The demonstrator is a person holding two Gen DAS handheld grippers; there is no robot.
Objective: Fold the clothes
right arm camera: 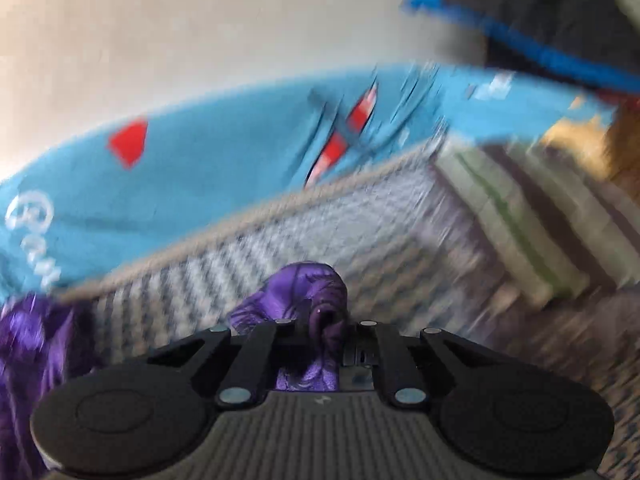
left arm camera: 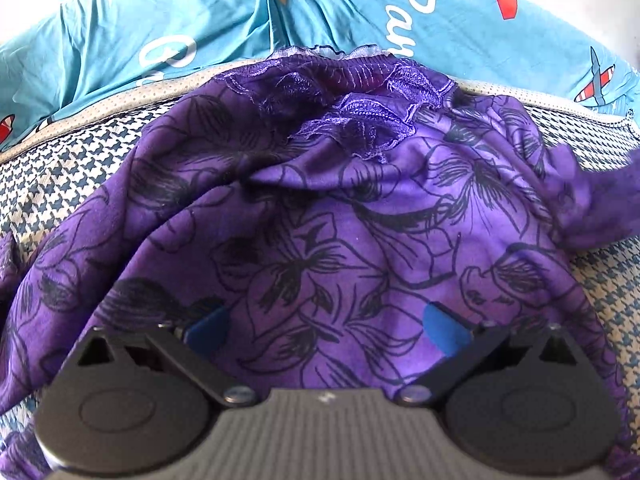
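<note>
Surface: houndstooth mat (left arm camera: pixel 60 184), blue-and-white check with a pale dotted border, carrying the garment.
Left hand-held gripper (left arm camera: pixel 326 330): released; blue fingers (left arm camera: pixel 442 330) spread wide, garment lying between and beneath them, nothing pinched.
Right hand-held gripper (right arm camera: pixel 326 324): clenched on a bunched fold of the garment; cloth bulges up just ahead of the closed jaws. This view is motion-blurred.
Garment (left arm camera: pixel 320 220): purple, black outline flower print, lace trim (left arm camera: pixel 352 116) at the far edge. Lies rumpled on the mat and fills most of the left wrist view; one part (left arm camera: pixel 592 200) trails off to the right.
Beyond mat: teal sheet (left arm camera: pixel 180 28) with white script, red shapes and a small plane motif, touching the mat's far border.
Far right, right view: striped cloth (right arm camera: pixel 520 216) in brown, cream and green; too blurred to tell more.
Background: pale wall (right arm camera: pixel 200 28).
</note>
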